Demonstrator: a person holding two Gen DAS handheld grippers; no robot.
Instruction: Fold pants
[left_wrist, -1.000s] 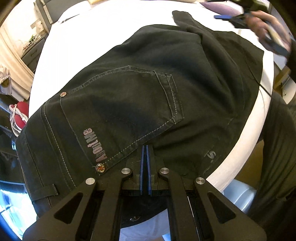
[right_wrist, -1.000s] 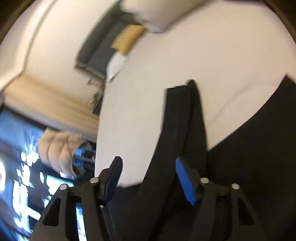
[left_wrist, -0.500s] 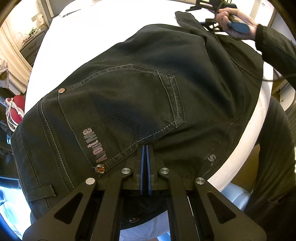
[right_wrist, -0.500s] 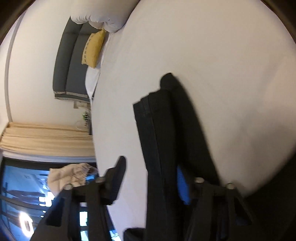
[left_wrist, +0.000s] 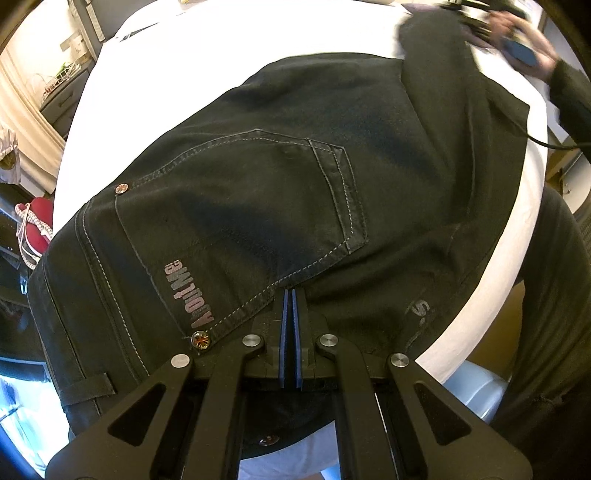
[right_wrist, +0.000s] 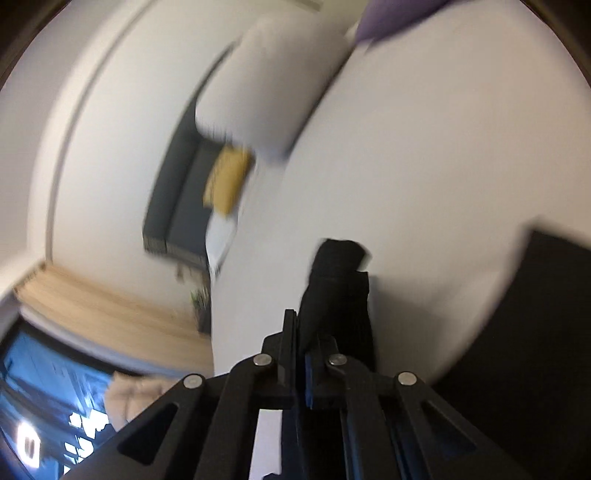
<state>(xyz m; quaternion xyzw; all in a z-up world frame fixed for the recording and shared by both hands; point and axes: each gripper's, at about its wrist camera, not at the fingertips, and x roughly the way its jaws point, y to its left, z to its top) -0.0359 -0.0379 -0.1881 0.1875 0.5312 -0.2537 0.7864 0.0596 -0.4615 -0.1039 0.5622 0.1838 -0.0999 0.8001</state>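
Black jeans (left_wrist: 280, 192) lie spread on a white bed (left_wrist: 221, 48), back pocket up, grey lettering near the waist. My left gripper (left_wrist: 289, 295) is shut, its blue pads pinched on the waistband fabric at the near edge. In the right wrist view my right gripper (right_wrist: 300, 332) is shut on the end of a pant leg (right_wrist: 338, 280), lifted off the bed (right_wrist: 424, 155). The right gripper and hand also show in the left wrist view (left_wrist: 517, 48) at the far right, by the leg end.
A white pillow (right_wrist: 273, 81) and a purple cushion (right_wrist: 391, 14) lie at the bed's head. A grey sofa with a yellow cushion (right_wrist: 229, 181) stands beyond. A red item (left_wrist: 35, 221) sits left of the bed. The bed edge (left_wrist: 491, 258) curves at the right.
My right gripper has closed on the pant leg end and lifted it; its view swings and blurs. The left gripper stays shut on the waistband.
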